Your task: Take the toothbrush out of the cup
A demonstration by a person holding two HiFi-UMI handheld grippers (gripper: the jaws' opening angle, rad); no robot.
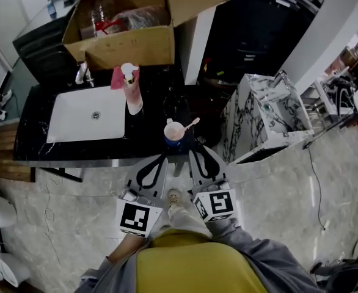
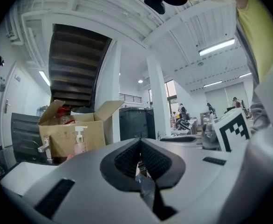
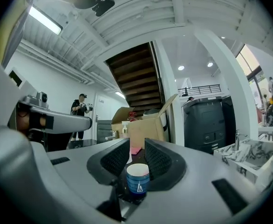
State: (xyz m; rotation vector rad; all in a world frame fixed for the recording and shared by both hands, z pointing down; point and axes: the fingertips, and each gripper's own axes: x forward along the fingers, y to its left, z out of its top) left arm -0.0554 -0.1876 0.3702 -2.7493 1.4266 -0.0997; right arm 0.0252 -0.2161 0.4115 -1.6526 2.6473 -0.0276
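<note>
A blue cup with a white rim (image 1: 173, 132) stands near the front edge of the black counter (image 1: 148, 133). A toothbrush (image 1: 191, 125) leans out of it toward the right. My left gripper (image 1: 165, 157) is just in front of the cup, a little to its left, with its jaws together and nothing between them (image 2: 139, 143). On the other side, my right gripper (image 1: 198, 152) sits at the cup's front right with its jaws apart (image 3: 136, 148). In the right gripper view the cup (image 3: 138, 178) shows straight ahead in the gap, untouched; the toothbrush is not visible there.
A white sink (image 1: 87, 115) with a faucet (image 1: 83, 74) is set into the counter's left half. Behind the cup are a pink pump bottle (image 1: 130, 84), a pink cloth (image 1: 116, 78) and an open cardboard box (image 1: 130, 26). A marble-patterned box (image 1: 264, 115) stands at the right.
</note>
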